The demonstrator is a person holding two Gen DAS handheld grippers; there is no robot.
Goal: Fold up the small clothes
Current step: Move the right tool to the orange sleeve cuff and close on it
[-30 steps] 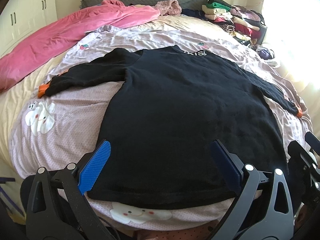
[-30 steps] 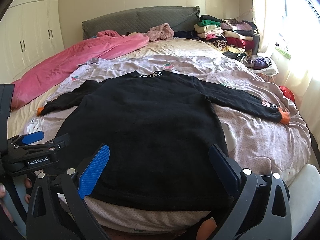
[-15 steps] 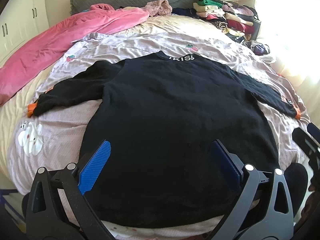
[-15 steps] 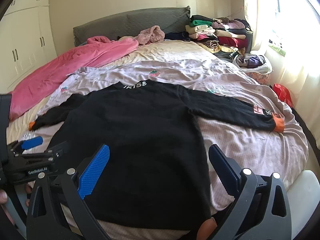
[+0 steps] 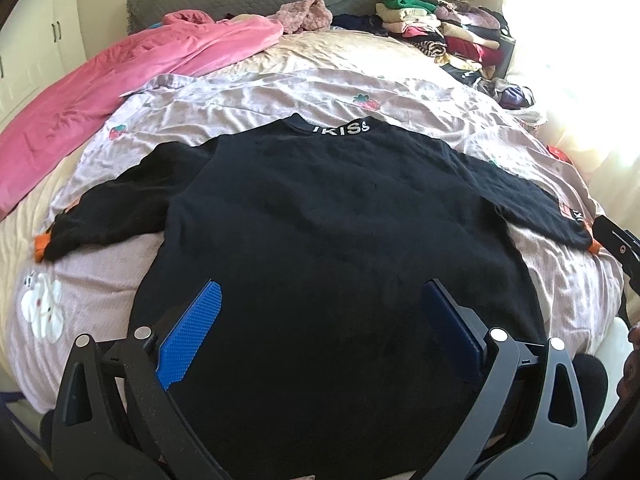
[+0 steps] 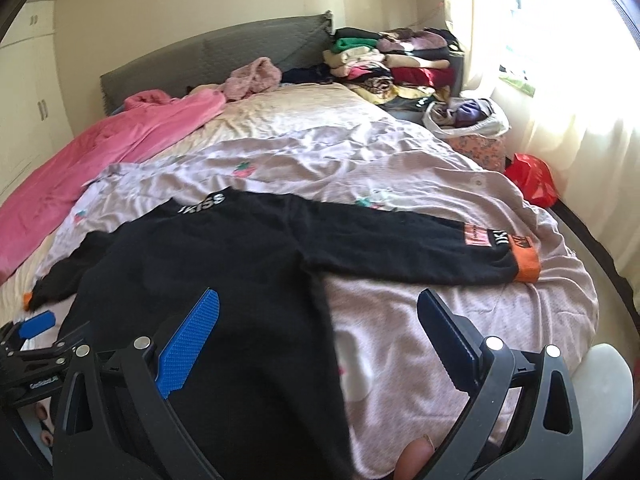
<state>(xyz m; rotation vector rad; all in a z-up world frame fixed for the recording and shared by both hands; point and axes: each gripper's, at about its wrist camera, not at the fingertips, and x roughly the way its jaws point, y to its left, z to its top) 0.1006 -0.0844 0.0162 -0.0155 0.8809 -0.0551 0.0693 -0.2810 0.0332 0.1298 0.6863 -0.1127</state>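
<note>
left wrist view: left gripper (image 5: 318,322) is hanging over the lower body of the black sweater (image 5: 340,240), fingers (image 5: 192,332) spread wide, gripping nothing; cannot tell if the tips are touching the cloth
right wrist view: right gripper (image 6: 318,322) is sitting wide open too, empty, straddling the sweater's right side edge; one finger (image 6: 190,338) over the black knit, the other over the lilac quilt (image 6: 460,308)
sweater: lying flat on the quilt on the bed (image 5: 340,52), collar pointing at the headboard, both sleeves spread out sideways
right sleeve: orange cuff (image 6: 527,264) resting on the quilt, well apart from the right gripper
left sleeve: orange cuff (image 5: 41,243) lying near the bed's left edge
hidden: hem is getting blocked by the gripper frames in both views; left gripper is showing only as a corner at the right view's left edge (image 6: 36,326)
hard to make out: a fingertip (image 6: 416,454) is peeking in at the bottom of the right view
change since 1.0 s ago: both cameras are pulling back and up; right view is swinging right, now showing the whole right sleeve; sweater is staying put
background: pink blanket (image 5: 120,72) and a clothes pile (image 5: 440,32) sitting far side of the bed
</note>
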